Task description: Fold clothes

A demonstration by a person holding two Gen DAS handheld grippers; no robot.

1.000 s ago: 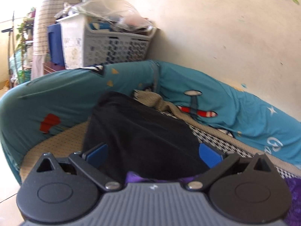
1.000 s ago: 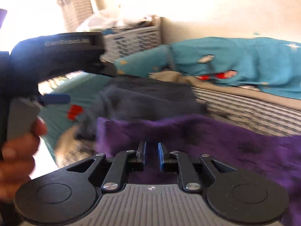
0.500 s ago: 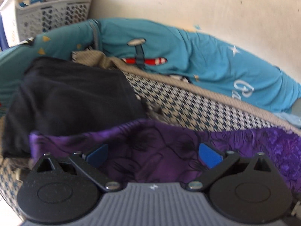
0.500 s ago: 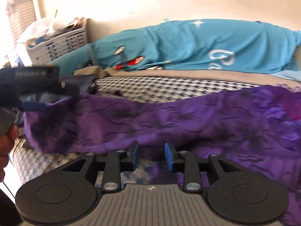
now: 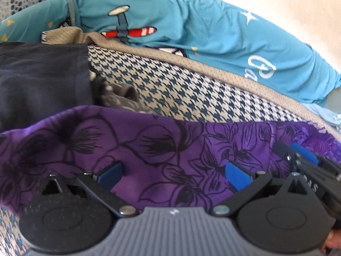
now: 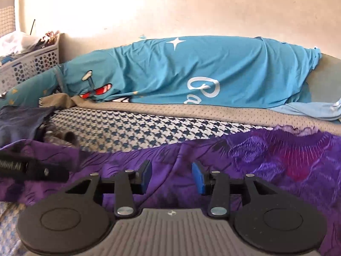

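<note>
- Purple flowered garment [image 5: 162, 149] spread flat on a houndstooth-patterned seat cover [image 5: 191, 89], lying directly under and just ahead of both sets of tongs.
- Long axis of the cloth running crosswise to both tongs, from far left to far right; darker, redder patterned end [image 6: 298, 160] off to the right of the right gripper.
- Left gripper [image 5: 173, 171] with jaws spread wide, blue pads apart, cloth showing in the gap but nothing pinched.
- Right gripper [image 6: 171, 176] with jaws opening, a ridge of purple cloth in the gap, pads not pressing on it.
- Both tongs side by side along the near edge: right gripper just beside the left one on its right, left gripper's dark body visible low at the left of the right wrist view.
- Left tongs nearer the left end of the cloth, right tongs nearer the middle and the right end.
- Far edge of the cloth straight ahead of the tongs, with bare houndstooth cover beyond it: likely open room for a fold away from the tongs.
- Folded dark garment [image 5: 40, 79] ahead and left of the left tongs, near the purple cloth's far left corner, a small grey crumpled piece [image 5: 119, 93] beside it; probably the tightest spot.
- Teal printed sheet [image 6: 191, 70] bunched along the wall further ahead, well apart from the work; laundry basket [image 6: 27, 66] far left.
</note>
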